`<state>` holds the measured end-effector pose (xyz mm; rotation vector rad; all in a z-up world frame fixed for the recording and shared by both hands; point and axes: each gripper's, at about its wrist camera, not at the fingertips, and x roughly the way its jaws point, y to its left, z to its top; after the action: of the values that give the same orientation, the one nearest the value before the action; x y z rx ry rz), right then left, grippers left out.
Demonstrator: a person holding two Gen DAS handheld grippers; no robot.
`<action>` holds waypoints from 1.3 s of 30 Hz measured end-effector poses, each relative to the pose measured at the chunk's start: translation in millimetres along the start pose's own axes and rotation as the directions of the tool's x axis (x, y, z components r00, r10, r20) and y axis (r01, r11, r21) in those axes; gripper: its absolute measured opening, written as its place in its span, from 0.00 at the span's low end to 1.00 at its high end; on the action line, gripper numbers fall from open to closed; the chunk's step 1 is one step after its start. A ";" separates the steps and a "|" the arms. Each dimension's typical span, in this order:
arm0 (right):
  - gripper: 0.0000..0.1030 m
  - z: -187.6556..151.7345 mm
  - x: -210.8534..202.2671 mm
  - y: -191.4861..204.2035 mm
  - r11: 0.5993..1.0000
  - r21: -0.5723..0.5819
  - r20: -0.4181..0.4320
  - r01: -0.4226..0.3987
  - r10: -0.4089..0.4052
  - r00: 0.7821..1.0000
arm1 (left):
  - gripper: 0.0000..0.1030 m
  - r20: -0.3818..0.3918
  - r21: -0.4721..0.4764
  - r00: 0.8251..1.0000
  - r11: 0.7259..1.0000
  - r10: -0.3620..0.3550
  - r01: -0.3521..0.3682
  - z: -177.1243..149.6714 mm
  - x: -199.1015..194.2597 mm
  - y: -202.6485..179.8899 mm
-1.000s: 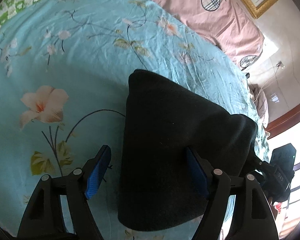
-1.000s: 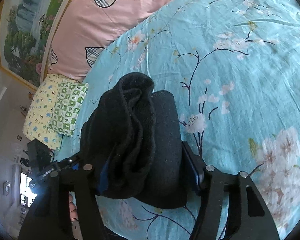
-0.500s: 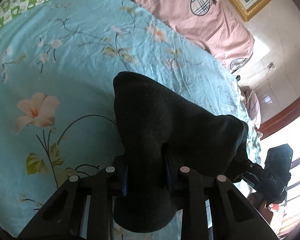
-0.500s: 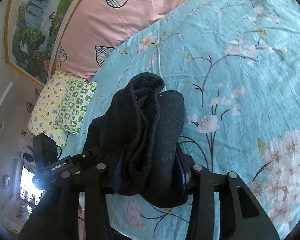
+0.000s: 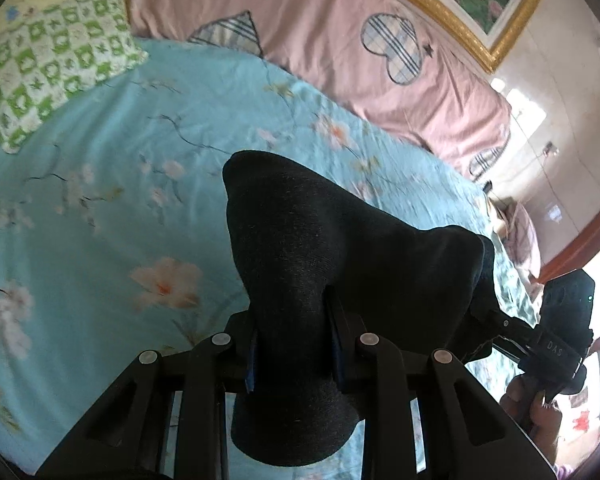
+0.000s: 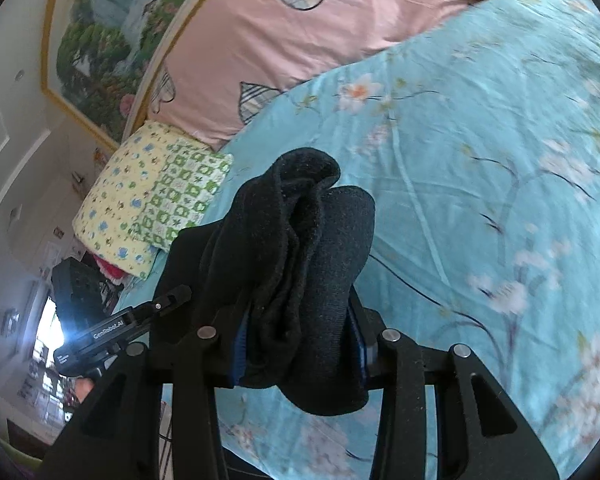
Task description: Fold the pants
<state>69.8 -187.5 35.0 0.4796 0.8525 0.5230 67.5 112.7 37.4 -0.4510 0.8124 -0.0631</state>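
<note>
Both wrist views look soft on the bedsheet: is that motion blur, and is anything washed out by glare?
Left wrist: the floral bedsheet is smeared, the black pants and left gripper stay sharp; the window area at right is blown out. Right wrist: sheet flowers at right are blurred, the right gripper is crisp; a bright flare sits at lower left. Both bend straight edges, fisheye.

A broad stretch of bare blue floral bedsheet (image 5: pixel 100 208) is left free to the left of the pants (image 5: pixel 320 264) and ahead of them, while the far edge is closed off by the pink quilt (image 5: pixel 340 48) and the checked pillow (image 5: pixel 48 64).
</note>
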 end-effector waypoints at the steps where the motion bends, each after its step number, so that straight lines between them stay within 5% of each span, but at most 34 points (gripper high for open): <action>1: 0.41 2.6 5.3 4.8 1.000 -0.009 -0.004 -0.008 0.008 1.000 | 0.26 0.007 -0.006 1.000 1.000 0.006 -0.006 2.9 -2.0 4.5; 23: 0.41 52.7 126.5 69.7 0.983 -0.150 -0.109 -0.107 0.091 0.990 | 0.26 0.096 -0.128 0.980 0.979 0.174 -0.161 54.4 -18.4 98.6; 39: 0.43 56.4 199.5 73.4 0.981 -0.159 -0.203 -0.109 0.075 0.976 | 0.28 0.031 -0.177 0.974 0.961 0.223 -0.215 55.5 11.3 151.5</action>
<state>207.0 -20.3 -4.5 0.3160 0.9682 0.7313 97.3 267.3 0.3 -0.5212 0.8165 0.2256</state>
